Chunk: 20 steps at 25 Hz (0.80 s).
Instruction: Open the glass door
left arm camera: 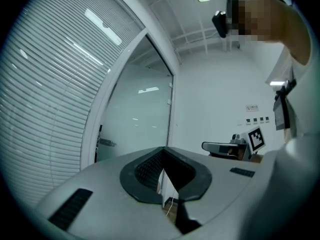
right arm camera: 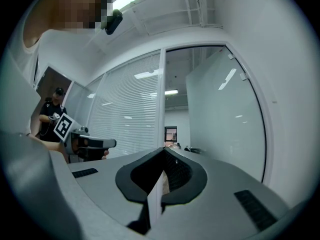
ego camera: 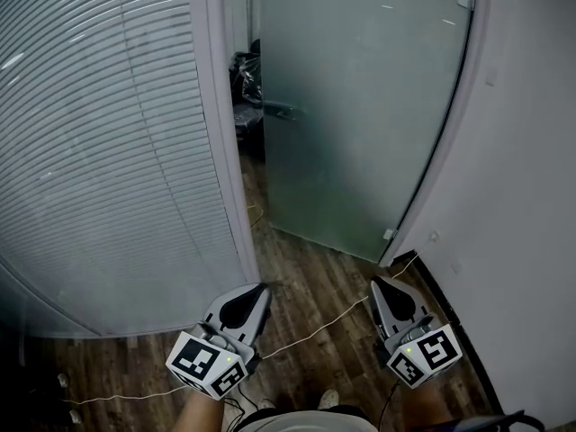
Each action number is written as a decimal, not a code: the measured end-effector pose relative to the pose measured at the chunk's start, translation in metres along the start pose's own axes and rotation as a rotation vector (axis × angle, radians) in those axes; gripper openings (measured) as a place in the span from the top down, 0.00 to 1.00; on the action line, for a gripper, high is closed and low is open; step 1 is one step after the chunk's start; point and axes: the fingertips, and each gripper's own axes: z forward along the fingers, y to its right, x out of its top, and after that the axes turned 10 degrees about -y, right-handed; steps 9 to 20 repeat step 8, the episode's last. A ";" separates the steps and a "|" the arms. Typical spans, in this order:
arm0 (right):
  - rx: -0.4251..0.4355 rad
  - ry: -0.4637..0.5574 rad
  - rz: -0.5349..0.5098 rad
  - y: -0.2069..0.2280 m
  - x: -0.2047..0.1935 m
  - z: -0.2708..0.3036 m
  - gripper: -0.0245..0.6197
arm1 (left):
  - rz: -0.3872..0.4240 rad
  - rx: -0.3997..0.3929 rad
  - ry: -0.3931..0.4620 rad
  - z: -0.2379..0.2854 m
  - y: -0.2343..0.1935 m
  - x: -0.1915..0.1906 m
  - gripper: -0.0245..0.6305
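Left claw: grey shell, black-rimmed recess, tapered tip.
Right claw: same grey, black inlay.
Cubes: white, black square markers, small green light.
Shirt: white.

Floor: dark wood planks, spread below you from near edge to far doorway. Thin pale cable lies loose on planks: starts at near left, crosses in front of you, rises to far right where floor ends. Second short pale cord lies farther off, in narrow far gap. Your shoe tips rest on floor at near edge. Small pale bits at near left, too dim to identify.
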 end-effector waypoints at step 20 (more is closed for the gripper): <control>0.004 -0.007 -0.007 0.002 0.001 0.003 0.96 | -0.005 0.008 -0.001 0.004 -0.004 0.000 0.96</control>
